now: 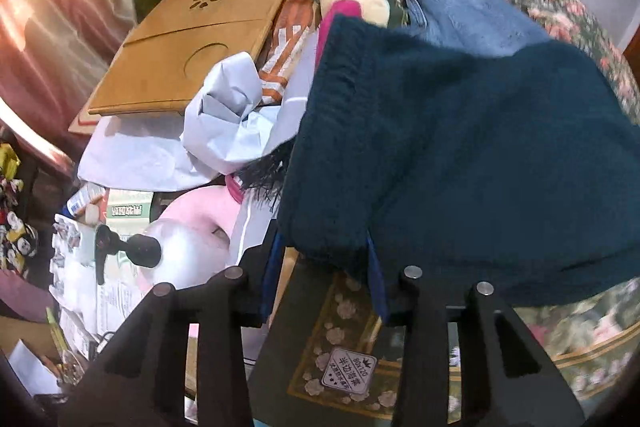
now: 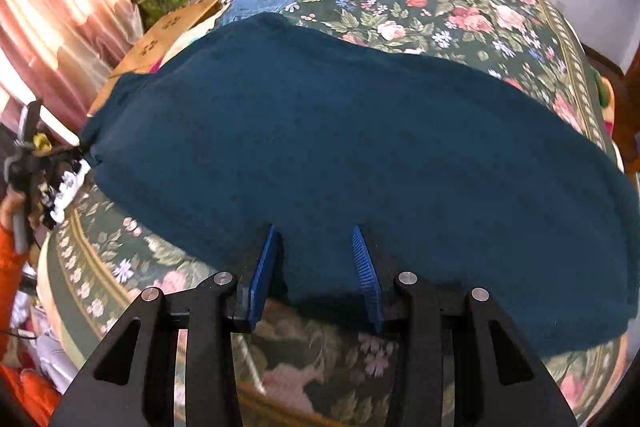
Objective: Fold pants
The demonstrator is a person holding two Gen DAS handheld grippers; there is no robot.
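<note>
Dark teal pants (image 2: 360, 155) lie folded lengthwise across a floral bed cover (image 2: 440, 7). In the left wrist view the pants (image 1: 480, 155) fill the right side, and their near left corner hangs between the fingers of my left gripper (image 1: 324, 267), whose jaws stand apart around the cloth edge. In the right wrist view my right gripper (image 2: 316, 255) is open, its blue pads (image 2: 366, 267) resting at the near edge of the pants. My left gripper also shows in the right wrist view (image 2: 60, 163), at the pants' left end.
Blue jeans (image 1: 460, 7) lie on the bed beyond the teal pants. A wooden lap tray (image 1: 192, 35), crumpled white paper (image 1: 232, 119) and mixed clutter sit left of the bed. Pink curtains (image 1: 52, 7) hang at far left.
</note>
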